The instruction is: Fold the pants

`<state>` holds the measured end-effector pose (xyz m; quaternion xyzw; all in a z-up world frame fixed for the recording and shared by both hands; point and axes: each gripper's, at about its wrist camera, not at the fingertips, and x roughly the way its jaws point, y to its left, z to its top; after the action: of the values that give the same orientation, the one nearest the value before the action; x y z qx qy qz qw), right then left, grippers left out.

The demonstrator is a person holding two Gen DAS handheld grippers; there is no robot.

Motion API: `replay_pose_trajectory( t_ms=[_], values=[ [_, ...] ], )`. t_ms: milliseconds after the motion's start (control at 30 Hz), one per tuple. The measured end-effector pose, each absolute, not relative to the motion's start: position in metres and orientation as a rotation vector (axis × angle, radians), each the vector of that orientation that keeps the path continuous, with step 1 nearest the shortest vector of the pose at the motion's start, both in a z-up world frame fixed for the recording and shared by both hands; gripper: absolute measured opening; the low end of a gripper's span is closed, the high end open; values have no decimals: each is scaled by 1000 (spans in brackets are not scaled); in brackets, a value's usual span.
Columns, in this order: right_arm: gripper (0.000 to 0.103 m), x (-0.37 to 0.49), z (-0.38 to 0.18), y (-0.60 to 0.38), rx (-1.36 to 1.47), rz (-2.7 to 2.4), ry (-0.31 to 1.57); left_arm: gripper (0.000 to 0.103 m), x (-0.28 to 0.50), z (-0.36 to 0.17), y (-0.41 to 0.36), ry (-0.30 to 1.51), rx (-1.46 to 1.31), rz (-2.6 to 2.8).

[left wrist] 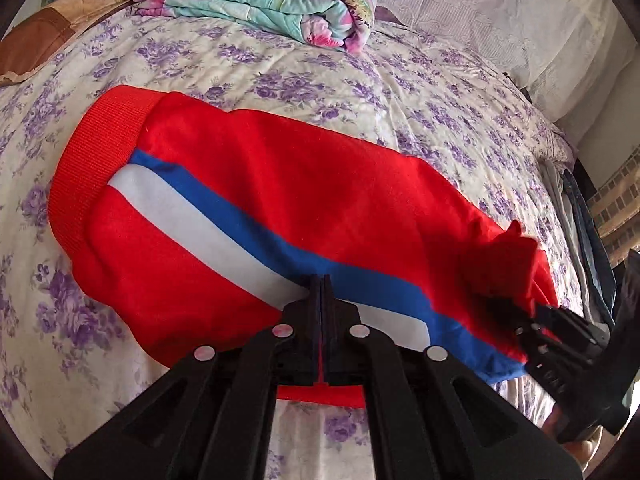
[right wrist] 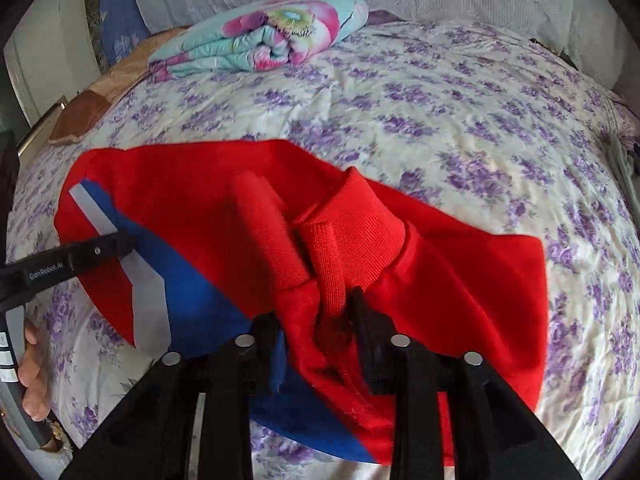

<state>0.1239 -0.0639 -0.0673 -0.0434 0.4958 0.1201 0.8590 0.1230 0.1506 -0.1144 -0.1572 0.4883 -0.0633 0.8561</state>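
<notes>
Nearest the left wrist camera, the black left gripper (left wrist: 322, 280) has its two fingers pressed together with only a thin sliver of red cloth between them, pinching the near edge of the red fleece pants with a blue and white side stripe (left wrist: 256, 208). The pants lie on the bed covered by a cream sheet with purple flowers (left wrist: 420, 92). In this view their long axis runs from the ribbed red waistband (left wrist: 92, 152) at the far left down to the near right, and the stripe follows the same line. At the near right end the cloth is bunched where the right gripper (left wrist: 520, 316) meets it.

From the right wrist camera, the right gripper (right wrist: 316, 320) is partly open, its fingers set apart around a gathered wad of red fabric, with a ribbed red cuff (right wrist: 352, 224) standing up just beyond the fingertips. Whether the fingers actually squeeze that wad cannot be told for certain, though cloth fills the gap. The left gripper (right wrist: 124, 242) reaches in from the left onto the stripe, held by a bare hand (right wrist: 34, 360) at the frame's edge.

Well apart from the pants, at the far side of the bed, rests a folded turquoise quilt with pink flowers (left wrist: 260, 4).
</notes>
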Motion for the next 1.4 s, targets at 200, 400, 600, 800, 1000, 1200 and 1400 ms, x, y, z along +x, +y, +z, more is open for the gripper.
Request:
replay_pose_trajectory(
  t_ms=[200, 400, 600, 800, 1000, 1200, 1400],
  values=[
    [72, 108, -55, -49, -111, 345, 1071, 0, 124, -117, 156, 1018, -362, -171],
    [69, 105, -22, -74, 43, 382, 975, 0, 123, -119, 158, 1009, -384, -183],
    [36, 124, -67, -67, 31, 388, 1106, 0, 122, -120, 159, 1002, -394, -190],
    [43, 127, -56, -58, 18, 393, 1121, 0, 124, -123, 167, 1001, -449, -220],
    [35, 154, -48, -75, 86, 310, 1043, 0, 124, -122, 171, 1007, -488, -223],
    [34, 151, -50, -75, 77, 311, 1059, 38, 86, -64, 198, 884, -493, -161],
    [71, 88, 14, -102, 144, 406, 863, 78, 53, -47, 252, 869, -586, 36]
  ],
)
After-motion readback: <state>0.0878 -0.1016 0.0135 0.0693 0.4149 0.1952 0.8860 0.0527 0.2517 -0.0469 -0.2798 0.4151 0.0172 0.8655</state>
